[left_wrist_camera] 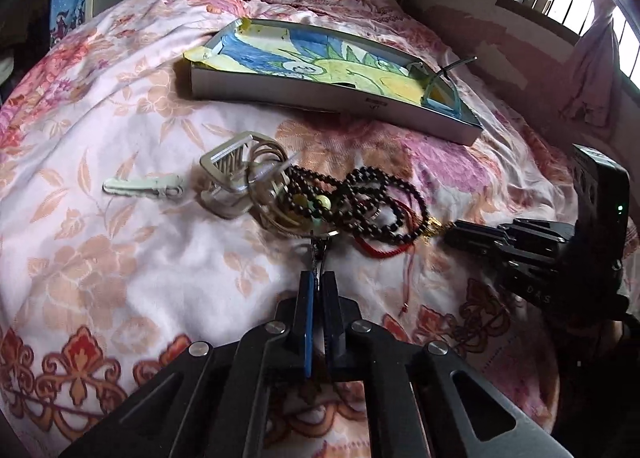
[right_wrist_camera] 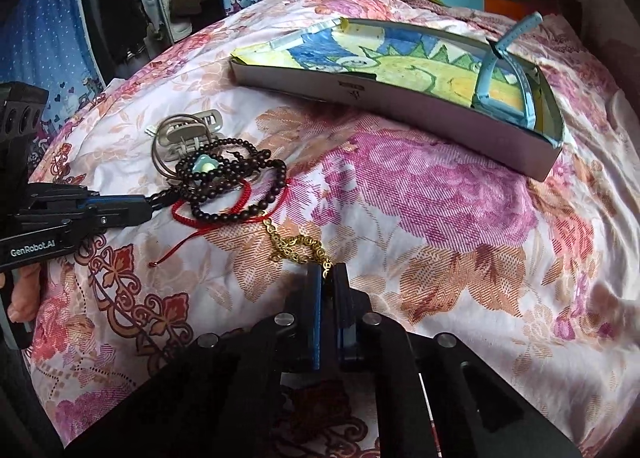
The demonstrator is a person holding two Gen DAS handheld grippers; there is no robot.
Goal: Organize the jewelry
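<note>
left wrist view: left gripper (left_wrist_camera: 318, 278) pinches tight a dark bit by the black beads (left_wrist_camera: 360, 194); right gripper (right_wrist_camera: 329, 272) pinches the gold chain (right_wrist_camera: 294, 246).

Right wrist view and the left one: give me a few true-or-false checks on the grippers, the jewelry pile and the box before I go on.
1. The right gripper is shut on the gold chain. True.
2. The left gripper is open above the pile. False: its jaws are shut at the pile's near edge, on a dark strand.
3. The blue strap lies in the box. True.
4. The dark beads are already in the box. False: they lie tangled on the bedspread with the red cord.
5. The hair clip lies beside the beads. True.
</note>
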